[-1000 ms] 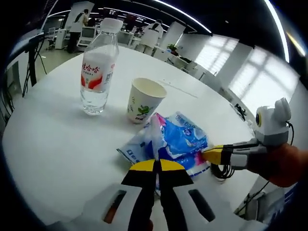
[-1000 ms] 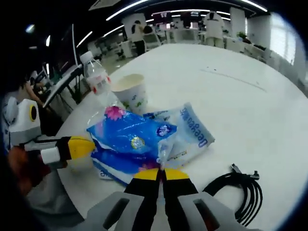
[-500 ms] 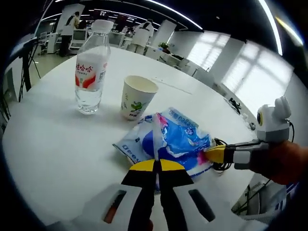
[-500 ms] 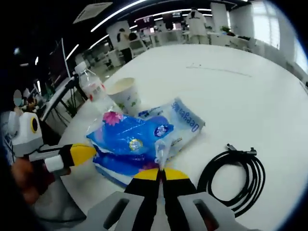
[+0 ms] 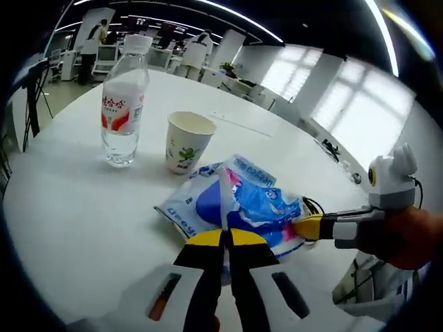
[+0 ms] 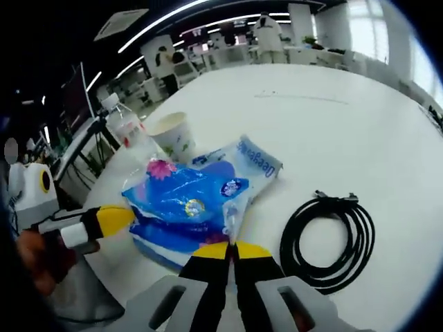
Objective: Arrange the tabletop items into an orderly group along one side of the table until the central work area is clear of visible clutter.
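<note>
Water bottle (image 5: 122, 102): upright, far left on the white table (image 5: 76, 207).
Paper cup (image 5: 185, 142): right of the bottle.
Tissue pack (image 5: 235, 207): near centre, pinched by both grippers.
Left gripper (image 5: 225, 238): clenched on its flap.
Right gripper (image 6: 230, 247): clenched on its edge.
Black cable (image 6: 328, 238): coiled, right.

In the left gripper view, the blue tissue pack (image 5: 239, 211) hides most of the black cable (image 5: 313, 206); just a small loop peeks out past it. The left gripper (image 5: 225, 238) covers the pack's near edge. The print on the water bottle (image 5: 122, 104) is too small to read.

In the right gripper view, the paper cup (image 6: 171, 134) and the pack hide the bottle's (image 6: 124, 126) lower part. The pack's near edge sits behind the right gripper (image 6: 230, 250). Far people at the back look blurry, maybe standing by desks.
</note>
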`<state>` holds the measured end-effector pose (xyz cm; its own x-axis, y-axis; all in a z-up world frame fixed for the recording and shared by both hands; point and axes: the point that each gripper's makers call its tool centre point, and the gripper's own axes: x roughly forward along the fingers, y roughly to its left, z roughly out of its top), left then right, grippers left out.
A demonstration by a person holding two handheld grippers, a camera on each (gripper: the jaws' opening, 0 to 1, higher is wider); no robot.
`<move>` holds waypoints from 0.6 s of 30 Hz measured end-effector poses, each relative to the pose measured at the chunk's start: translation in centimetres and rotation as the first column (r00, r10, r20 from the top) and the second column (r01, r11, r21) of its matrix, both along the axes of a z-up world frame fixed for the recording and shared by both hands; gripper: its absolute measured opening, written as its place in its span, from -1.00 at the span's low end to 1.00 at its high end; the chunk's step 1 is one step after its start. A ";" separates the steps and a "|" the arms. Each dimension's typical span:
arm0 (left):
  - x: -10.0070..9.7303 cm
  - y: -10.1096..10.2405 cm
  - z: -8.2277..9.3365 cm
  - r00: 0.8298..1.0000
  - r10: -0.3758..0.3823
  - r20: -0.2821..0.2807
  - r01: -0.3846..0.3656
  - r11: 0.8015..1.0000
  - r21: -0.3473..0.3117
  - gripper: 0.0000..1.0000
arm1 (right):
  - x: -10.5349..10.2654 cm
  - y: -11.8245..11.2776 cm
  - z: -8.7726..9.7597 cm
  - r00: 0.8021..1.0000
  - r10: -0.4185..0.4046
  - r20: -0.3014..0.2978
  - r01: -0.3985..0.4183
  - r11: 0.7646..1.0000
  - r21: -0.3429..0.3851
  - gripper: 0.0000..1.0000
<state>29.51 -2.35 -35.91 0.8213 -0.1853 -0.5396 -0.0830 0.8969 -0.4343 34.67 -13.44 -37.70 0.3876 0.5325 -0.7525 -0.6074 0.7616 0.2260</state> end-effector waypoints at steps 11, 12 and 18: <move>-0.6 -0.9 1.1 0.999 -0.032 0.029 0.032 0.999 -0.011 -0.96 | 0.5 -0.9 0.4 0.999 -0.038 0.013 0.038 0.999 -0.008 -1.00; -0.6 -0.8 1.2 0.999 -0.033 0.034 0.033 0.999 -0.011 -0.95 | 1.2 -1.4 0.3 0.999 -0.043 0.014 0.043 0.999 -0.006 -1.00; -0.7 -0.5 1.9 0.998 -0.026 0.061 0.028 0.999 -0.026 -0.93 | 2.0 -2.4 1.0 0.999 -0.040 0.035 0.041 0.999 -0.024 -1.00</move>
